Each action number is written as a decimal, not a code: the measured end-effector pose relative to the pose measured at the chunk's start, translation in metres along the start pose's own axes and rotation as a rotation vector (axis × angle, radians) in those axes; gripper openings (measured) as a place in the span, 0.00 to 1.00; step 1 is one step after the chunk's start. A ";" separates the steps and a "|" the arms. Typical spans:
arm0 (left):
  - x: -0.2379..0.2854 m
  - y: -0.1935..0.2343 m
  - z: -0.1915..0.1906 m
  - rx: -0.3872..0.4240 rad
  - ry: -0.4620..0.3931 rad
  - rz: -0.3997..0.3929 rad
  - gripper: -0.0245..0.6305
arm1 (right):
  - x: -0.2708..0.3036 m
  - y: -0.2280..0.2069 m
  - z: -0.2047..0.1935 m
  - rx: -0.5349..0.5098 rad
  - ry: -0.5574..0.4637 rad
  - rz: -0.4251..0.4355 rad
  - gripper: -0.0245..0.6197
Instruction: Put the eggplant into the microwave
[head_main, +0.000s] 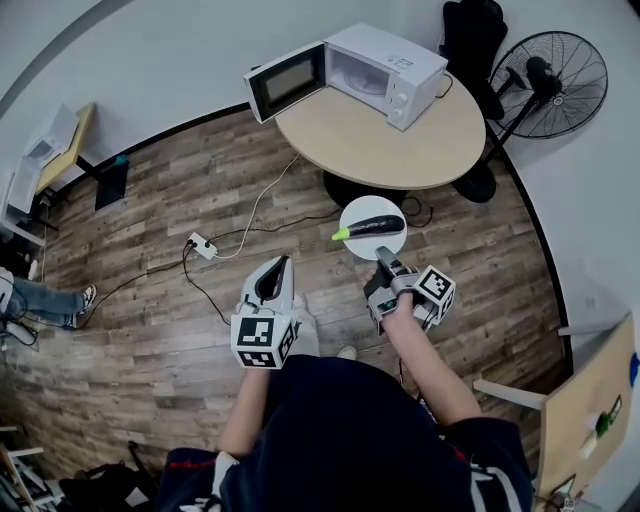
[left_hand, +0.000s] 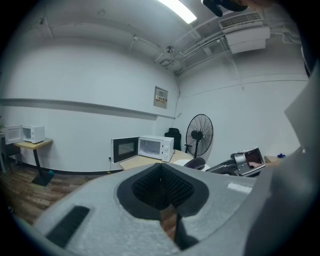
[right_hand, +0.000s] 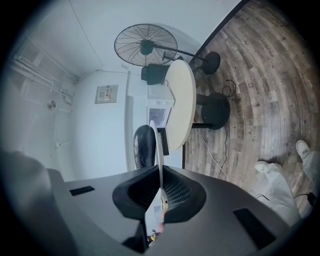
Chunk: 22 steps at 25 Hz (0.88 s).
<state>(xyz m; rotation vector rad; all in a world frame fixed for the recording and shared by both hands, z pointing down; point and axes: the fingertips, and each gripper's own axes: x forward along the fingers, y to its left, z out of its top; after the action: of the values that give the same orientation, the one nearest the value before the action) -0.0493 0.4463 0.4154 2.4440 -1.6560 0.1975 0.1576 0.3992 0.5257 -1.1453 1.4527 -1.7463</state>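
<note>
Fingers of right gripper (head_main: 384, 264) pinch the plate (head_main: 357, 212) rim, eggplant (head_main: 375, 226) aboard; left gripper (head_main: 281, 263) fingers together

No print reads clearly (the wall notice (left_hand: 160, 97) is too small).

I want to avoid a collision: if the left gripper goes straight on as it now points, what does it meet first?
Probably the round table, at its edge near the open microwave; depth is unclear. The left gripper would pass left of the plate.
</note>
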 end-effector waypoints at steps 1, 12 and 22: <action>0.005 0.005 0.003 0.004 -0.004 -0.005 0.06 | 0.007 0.001 0.001 0.002 -0.004 0.000 0.07; 0.084 0.082 0.031 0.005 -0.014 -0.026 0.06 | 0.112 0.032 0.008 0.005 -0.015 0.000 0.07; 0.144 0.158 0.057 0.003 -0.014 -0.060 0.06 | 0.204 0.071 0.004 0.006 -0.040 0.005 0.07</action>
<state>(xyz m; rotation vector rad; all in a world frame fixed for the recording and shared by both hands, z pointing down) -0.1427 0.2456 0.4025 2.4985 -1.5869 0.1757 0.0628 0.2066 0.5070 -1.1653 1.4245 -1.7137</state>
